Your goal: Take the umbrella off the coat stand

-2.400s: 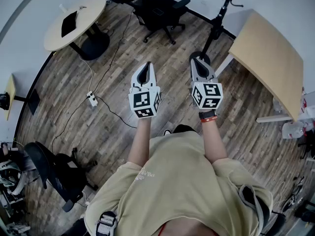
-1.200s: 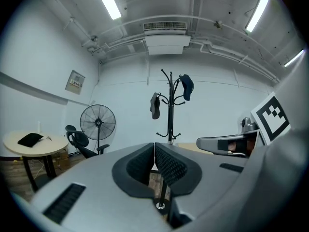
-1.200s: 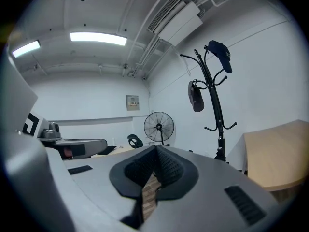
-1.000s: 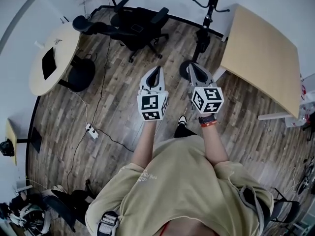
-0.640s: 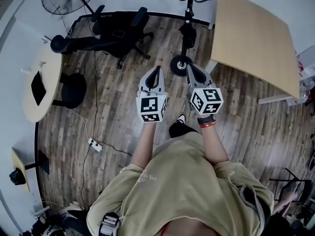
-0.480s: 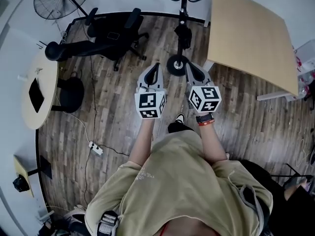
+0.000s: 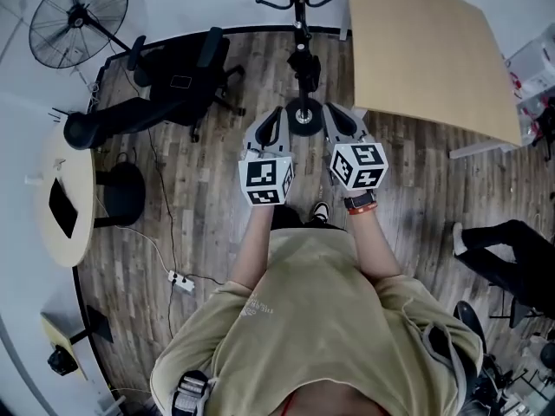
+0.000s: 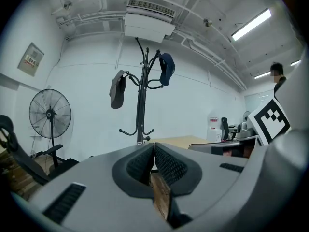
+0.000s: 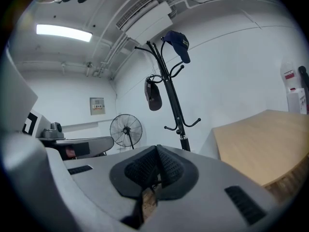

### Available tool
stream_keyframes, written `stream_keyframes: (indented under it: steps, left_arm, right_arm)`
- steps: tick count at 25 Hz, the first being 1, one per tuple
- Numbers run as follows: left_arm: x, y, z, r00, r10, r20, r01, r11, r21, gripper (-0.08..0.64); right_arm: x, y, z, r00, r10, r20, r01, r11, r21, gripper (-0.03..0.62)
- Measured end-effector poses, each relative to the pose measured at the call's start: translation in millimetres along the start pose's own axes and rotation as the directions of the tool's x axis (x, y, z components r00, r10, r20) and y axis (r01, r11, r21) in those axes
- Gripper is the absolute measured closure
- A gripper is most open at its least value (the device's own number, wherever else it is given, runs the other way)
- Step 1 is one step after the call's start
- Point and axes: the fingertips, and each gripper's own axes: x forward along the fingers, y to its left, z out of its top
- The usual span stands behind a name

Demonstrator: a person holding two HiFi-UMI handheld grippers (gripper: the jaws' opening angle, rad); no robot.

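A black coat stand (image 7: pixel 297 7) rises straight ahead of me, its round base (image 7: pixel 303 115) showing between my two grippers in the head view. A dark folded umbrella (image 8: pixel 117 89) hangs from a hook on the stand's left side and shows again in the right gripper view, umbrella (image 9: pixel 153 95). A blue cap (image 8: pixel 166 67) sits on a top hook. My left gripper (image 7: pixel 270 125) and right gripper (image 7: pixel 340 120) are held side by side, pointing at the stand and short of it. Both are shut with nothing between the pads.
A light wooden table (image 7: pixel 425 50) stands right of the stand. Black office chairs (image 7: pixel 173 85) and a floor fan (image 7: pixel 78 16) are on the left, with a round table (image 7: pixel 65 198) beyond. A seated person's legs (image 7: pixel 503 250) show at the right. A power strip (image 7: pixel 182 282) lies on the floor.
I have turned and moved toward the coat stand. It has slid from the upper right to dead ahead, its base now between the grippers. Both grippers stayed shut.
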Motion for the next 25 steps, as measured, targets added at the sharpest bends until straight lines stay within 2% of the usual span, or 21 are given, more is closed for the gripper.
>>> stream_keyframes:
  steps: [5,13,25]
  left_arm:
    - [47.8,22.2,-0.5,0.998,-0.064,-0.004,0.064,0.998,-0.005,0.535]
    - [117.0,58.8,0.5,0.993,-0.119,-0.001,0.119,0.993,0.007,0.535]
    - [174.0,79.5,-40.7,0.970,-0.230,-0.075,0.229,0.973,-0.023,0.534]
  right_arm:
    - [43.8,-9.6,8.3,0.999,-0.040,0.004,0.040,0.999,-0.005,0.577]
    - [109.6,-31.1,21.0,0.997,-0.075,-0.001,0.075,0.997,-0.005,0.577]
    - [155.0,-50.2,0.7,0.992,-0.118,-0.050,0.119,0.993,0.012,0.577]
